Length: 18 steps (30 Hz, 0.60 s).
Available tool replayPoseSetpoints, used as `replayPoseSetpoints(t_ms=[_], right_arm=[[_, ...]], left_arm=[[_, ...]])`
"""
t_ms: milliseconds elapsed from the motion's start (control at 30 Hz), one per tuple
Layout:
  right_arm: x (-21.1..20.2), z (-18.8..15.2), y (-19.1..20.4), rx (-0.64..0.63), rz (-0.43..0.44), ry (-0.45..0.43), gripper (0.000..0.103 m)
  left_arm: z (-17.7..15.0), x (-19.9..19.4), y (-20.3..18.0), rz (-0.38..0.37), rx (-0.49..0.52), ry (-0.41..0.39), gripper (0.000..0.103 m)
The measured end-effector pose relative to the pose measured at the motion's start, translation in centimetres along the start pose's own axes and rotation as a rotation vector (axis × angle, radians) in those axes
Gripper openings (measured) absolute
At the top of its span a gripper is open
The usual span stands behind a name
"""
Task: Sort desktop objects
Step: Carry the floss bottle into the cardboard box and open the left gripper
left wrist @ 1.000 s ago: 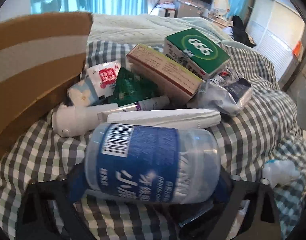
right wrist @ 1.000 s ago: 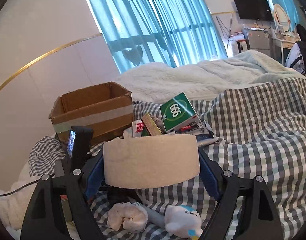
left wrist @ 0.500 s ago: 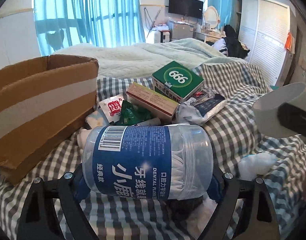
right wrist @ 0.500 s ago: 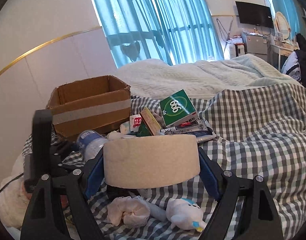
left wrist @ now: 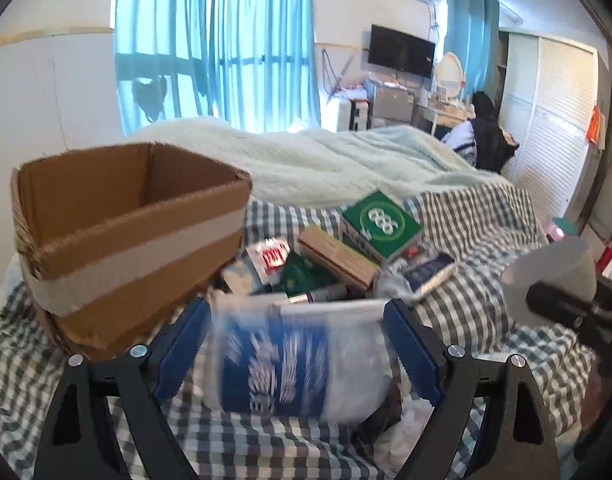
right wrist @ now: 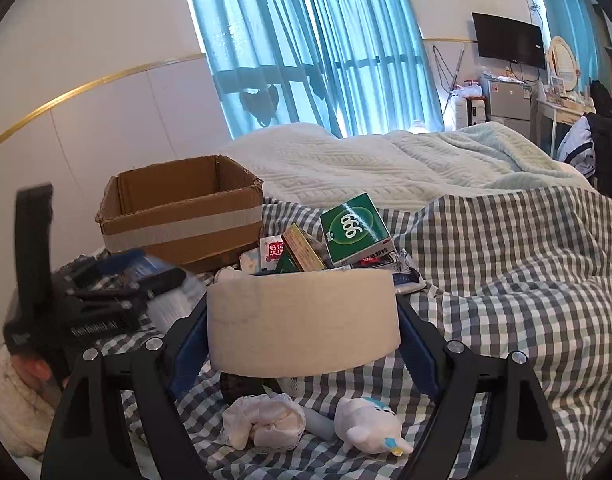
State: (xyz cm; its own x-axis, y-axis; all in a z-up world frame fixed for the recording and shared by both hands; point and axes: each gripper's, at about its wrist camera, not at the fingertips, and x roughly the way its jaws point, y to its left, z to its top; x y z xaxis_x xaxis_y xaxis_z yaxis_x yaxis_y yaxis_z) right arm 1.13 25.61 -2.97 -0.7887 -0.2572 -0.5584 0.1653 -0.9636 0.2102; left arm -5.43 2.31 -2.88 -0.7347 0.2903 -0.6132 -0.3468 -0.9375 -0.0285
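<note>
My left gripper [left wrist: 298,356] is shut on a clear jar with a blue label [left wrist: 294,356], held sideways above the checked bedspread, just right of an open cardboard box [left wrist: 118,248]. My right gripper [right wrist: 302,320] is shut on a roll of beige tape [right wrist: 302,320], held above the bed in front of the pile. The tape roll also shows at the right edge of the left wrist view [left wrist: 553,280]. The box shows in the right wrist view [right wrist: 178,216], with the left gripper and jar [right wrist: 146,272] in front of it.
A pile lies right of the box: a green 666 box [left wrist: 379,224], a tan box [left wrist: 333,256], sachets and a tube. A small white plush [right wrist: 365,424] and a crumpled white cloth [right wrist: 266,424] lie under my right gripper. A pale blanket [right wrist: 385,172] covers the far bed.
My left gripper has lifted the jar and drawn back from the pile, so the box opening now shows. My right gripper holds the tape roll nearly still.
</note>
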Motion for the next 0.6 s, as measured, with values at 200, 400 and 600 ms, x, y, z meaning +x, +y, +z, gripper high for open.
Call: replayPoseSetpoints(t_ms=[200,400,600], right_arm=[[0.5,-0.1,0.2,-0.002,-0.002,0.02,0.083],[1.2,-0.7,0.0,0.01,0.002,0.049,0.083],[1.9,-1.4,-0.3,0.034,0.004,0.078,0.083]], left_arm=[[-0.6,1.7,0.5,-0.014,0.008,0.085,0.062],[-3.5,3.1,1.5,0.043,-0.042,0.128,0.103],[-5.6,5.3,1.4,0.024,0.015,0.222,0.103]])
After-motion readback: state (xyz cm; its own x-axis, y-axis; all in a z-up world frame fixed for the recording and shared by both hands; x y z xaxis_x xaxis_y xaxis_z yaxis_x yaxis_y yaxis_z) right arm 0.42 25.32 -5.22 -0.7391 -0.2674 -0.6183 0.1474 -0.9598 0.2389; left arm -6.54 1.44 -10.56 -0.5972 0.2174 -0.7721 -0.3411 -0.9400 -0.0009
